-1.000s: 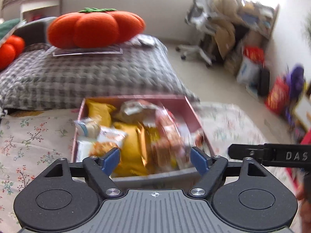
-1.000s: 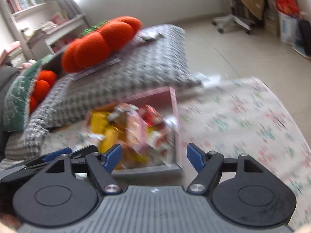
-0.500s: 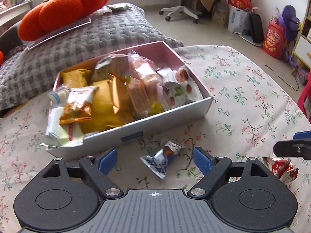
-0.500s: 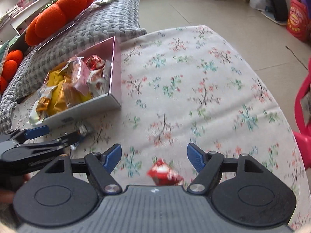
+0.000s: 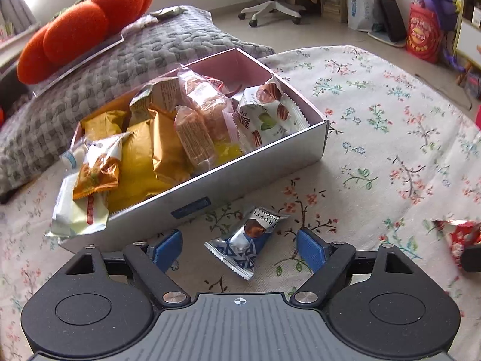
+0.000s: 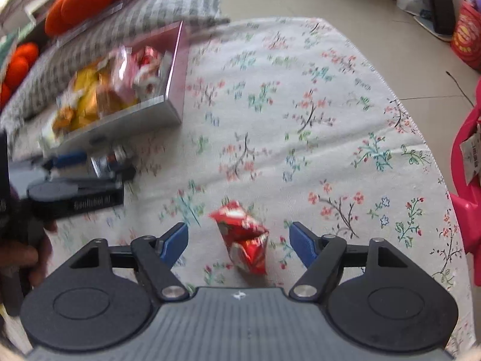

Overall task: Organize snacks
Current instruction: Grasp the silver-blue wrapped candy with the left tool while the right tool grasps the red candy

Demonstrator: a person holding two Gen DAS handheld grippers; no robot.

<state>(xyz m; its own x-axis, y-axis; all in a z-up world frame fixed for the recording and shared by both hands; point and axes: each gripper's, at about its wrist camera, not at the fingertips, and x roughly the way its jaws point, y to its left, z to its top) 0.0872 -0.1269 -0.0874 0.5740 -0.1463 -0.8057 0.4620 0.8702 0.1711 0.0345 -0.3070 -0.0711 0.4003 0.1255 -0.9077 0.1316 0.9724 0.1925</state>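
A silver box [image 5: 228,177] with a pink inside holds several snack packets on the floral cloth. A blue and silver truffle packet [image 5: 245,240] lies on the cloth in front of the box, between the open fingers of my left gripper [image 5: 239,248]. A red snack packet [image 6: 245,239] lies on the cloth between the open fingers of my right gripper [image 6: 239,240]; it also shows at the right edge of the left wrist view [image 5: 458,234]. The left gripper [image 6: 75,192] and the box [image 6: 126,120] show blurred in the right wrist view.
A grey checked cushion [image 5: 99,69] with an orange pumpkin plush [image 5: 81,27] lies behind the box. The cloth's right edge [image 6: 427,150] drops to a tiled floor. A pink object [image 6: 467,198] stands at the right. An office chair [image 5: 270,9] and bags [image 5: 421,36] stand farther off.
Both grippers have tilted down and come closer to the cloth. The truffle packet now lies between the left fingers and the red packet between the right fingers.
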